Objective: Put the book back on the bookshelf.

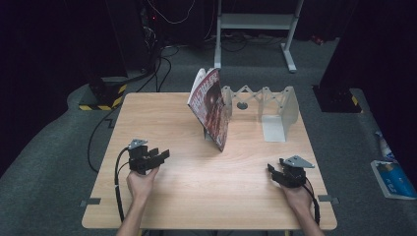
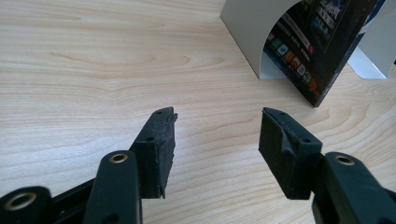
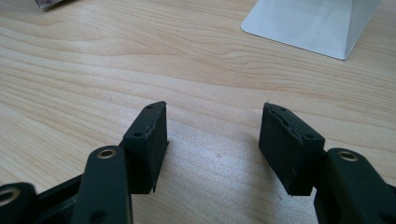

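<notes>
Dark floor and cables ring the pale wooden surface (image 1: 162,118), where a magazine (image 1: 211,108) stands tilted against the left end of a white expanding rack (image 1: 275,105). I judge the job barely begun: the magazine looks untouched. My left tongs (image 1: 160,156) and right tongs (image 1: 272,171) both gape, released, gripping nothing. The magazine sits well ahead of both, between them, nearer the left tongs' line.
</notes>
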